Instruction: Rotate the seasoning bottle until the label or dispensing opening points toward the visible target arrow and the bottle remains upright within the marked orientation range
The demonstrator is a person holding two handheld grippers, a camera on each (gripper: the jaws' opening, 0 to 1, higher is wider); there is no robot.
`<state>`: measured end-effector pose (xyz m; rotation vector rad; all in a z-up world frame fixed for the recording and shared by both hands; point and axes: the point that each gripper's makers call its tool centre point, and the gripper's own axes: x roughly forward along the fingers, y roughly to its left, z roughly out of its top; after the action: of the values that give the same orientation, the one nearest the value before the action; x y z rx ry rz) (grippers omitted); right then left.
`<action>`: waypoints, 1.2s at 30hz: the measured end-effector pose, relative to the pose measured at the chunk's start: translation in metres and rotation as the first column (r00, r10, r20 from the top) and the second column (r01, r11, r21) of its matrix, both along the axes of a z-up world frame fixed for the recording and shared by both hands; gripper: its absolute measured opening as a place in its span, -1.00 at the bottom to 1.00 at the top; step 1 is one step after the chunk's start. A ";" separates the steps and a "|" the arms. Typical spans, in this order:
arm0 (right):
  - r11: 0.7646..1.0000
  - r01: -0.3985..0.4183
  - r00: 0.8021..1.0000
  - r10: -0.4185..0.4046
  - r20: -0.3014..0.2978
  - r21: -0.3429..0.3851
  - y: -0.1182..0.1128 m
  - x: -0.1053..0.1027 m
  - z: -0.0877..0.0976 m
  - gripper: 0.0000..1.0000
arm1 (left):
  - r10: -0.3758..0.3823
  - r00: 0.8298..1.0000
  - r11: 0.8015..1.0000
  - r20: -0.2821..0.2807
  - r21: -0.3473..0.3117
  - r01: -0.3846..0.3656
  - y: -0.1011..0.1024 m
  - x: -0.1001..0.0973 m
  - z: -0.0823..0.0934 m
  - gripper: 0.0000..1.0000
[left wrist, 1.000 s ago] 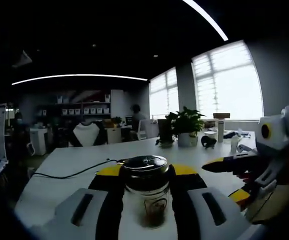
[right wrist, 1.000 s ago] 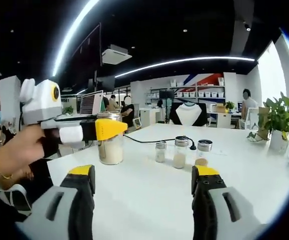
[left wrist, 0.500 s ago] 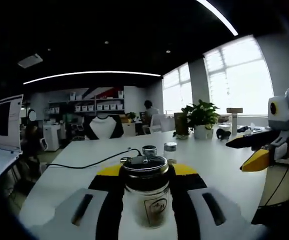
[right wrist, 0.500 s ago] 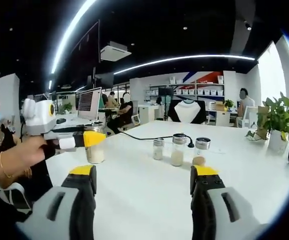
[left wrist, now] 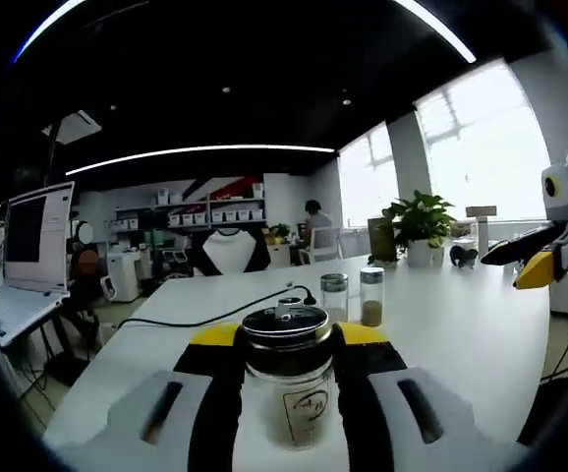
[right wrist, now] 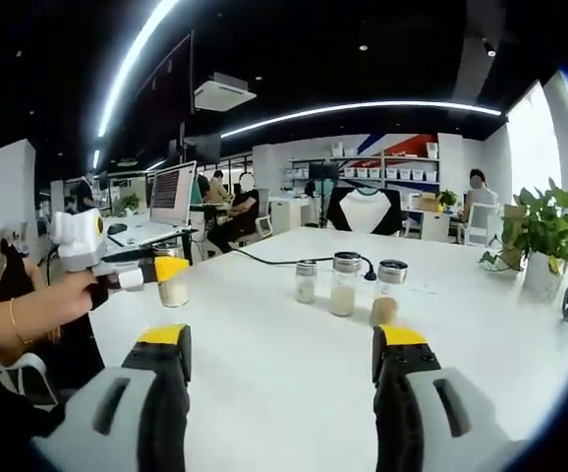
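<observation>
Between your left gripper (left wrist: 286,379)'s jaws the seasoning bottle (left wrist: 286,374) stands upright, clamped above the white table (right wrist: 294,364), while your right gripper (right wrist: 279,359) hangs wide open, holding nothing.

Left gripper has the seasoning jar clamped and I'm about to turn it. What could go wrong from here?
The left gripper is shut on the seasoning jar, apparently held off the white table, so a loosened grip while turning could drop or tip it. Three small shakers and a black cable lie ahead; a wide swing or careless set-down might knock them.
</observation>
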<state>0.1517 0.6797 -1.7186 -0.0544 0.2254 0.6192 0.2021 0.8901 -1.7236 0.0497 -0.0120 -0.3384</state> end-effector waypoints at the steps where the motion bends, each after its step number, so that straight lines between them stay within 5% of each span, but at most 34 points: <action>1: 1.000 0.001 1.000 -0.001 -0.001 0.002 0.000 0.000 0.000 0.50 | 0.004 1.000 1.000 0.008 -0.008 -0.004 0.002 0.000 -0.001 -0.25; 14: 1.000 -0.011 1.000 0.011 -0.018 -0.026 0.005 -0.002 -0.003 0.49 | 0.039 0.999 0.998 0.032 -0.055 -0.037 0.025 0.007 -0.029 -0.26; 26: 0.999 -0.025 0.999 0.024 -0.026 -0.041 0.010 -0.001 -0.003 0.47 | 0.038 0.998 0.999 0.041 -0.017 -0.037 0.033 0.011 -0.052 -0.26; 36: 0.999 -0.025 0.998 0.023 -0.050 -0.029 0.009 -0.002 -0.008 0.47 | 0.016 1.000 1.000 -0.014 0.002 -0.016 0.031 0.016 -0.077 -0.25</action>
<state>0.1500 0.6887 -1.7261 -0.0706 0.2829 0.6418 0.2184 0.9211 -1.8007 0.0489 0.0030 -0.3225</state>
